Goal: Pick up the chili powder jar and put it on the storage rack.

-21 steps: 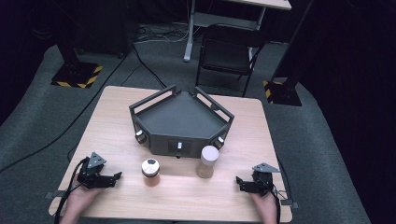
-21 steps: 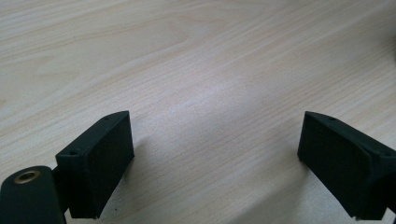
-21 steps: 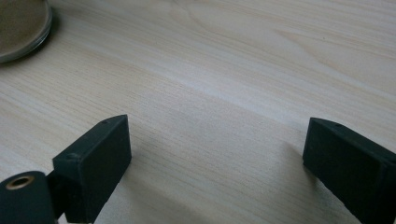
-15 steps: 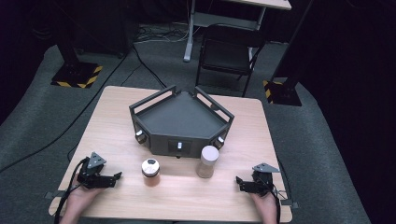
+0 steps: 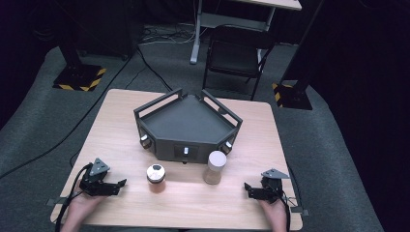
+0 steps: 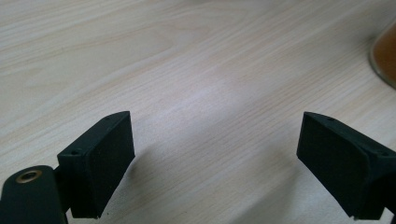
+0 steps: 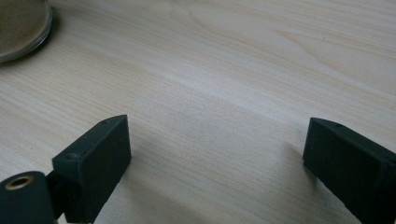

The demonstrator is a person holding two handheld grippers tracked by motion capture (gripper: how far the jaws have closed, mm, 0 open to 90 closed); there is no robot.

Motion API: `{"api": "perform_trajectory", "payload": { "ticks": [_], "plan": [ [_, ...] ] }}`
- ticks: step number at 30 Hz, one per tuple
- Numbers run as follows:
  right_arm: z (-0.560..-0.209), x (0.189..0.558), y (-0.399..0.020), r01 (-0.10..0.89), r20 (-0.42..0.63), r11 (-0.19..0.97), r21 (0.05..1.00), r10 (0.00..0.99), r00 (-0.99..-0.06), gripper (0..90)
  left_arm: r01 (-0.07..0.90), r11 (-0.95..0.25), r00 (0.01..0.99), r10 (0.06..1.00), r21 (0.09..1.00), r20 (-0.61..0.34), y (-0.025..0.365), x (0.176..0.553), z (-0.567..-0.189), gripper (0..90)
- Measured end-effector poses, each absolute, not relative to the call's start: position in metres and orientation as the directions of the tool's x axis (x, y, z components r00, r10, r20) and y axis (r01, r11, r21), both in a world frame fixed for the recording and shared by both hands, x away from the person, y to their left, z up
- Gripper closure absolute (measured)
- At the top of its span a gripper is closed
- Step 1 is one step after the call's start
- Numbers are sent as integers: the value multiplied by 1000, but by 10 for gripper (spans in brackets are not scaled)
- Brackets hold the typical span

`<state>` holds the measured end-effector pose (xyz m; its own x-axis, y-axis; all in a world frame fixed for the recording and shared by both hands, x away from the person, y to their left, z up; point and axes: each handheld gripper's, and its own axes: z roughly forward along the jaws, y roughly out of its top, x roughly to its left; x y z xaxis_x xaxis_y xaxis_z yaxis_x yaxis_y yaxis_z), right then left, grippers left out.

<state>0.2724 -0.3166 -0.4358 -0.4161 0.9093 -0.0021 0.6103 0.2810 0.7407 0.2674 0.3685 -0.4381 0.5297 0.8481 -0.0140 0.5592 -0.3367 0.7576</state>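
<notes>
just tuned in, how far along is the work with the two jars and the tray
Nothing looks done: the short jar and the tall jar stand on the table in front of the black tray, which holds nothing. Nothing is in hand: the left claw and right claw rest on the table near its front edge, jaws wide apart over bare wood. Any handling of the jars is still ahead.
</notes>
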Motion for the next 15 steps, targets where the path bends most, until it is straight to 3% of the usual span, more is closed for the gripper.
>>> {"api": "perform_trajectory", "payload": {
  "ticks": [15],
  "plan": [
    [-436,273,-317,611,-2,282,740,909,-417,65,492,-343,613,789,800,-39,373,261,-427,114]
  ]
}}
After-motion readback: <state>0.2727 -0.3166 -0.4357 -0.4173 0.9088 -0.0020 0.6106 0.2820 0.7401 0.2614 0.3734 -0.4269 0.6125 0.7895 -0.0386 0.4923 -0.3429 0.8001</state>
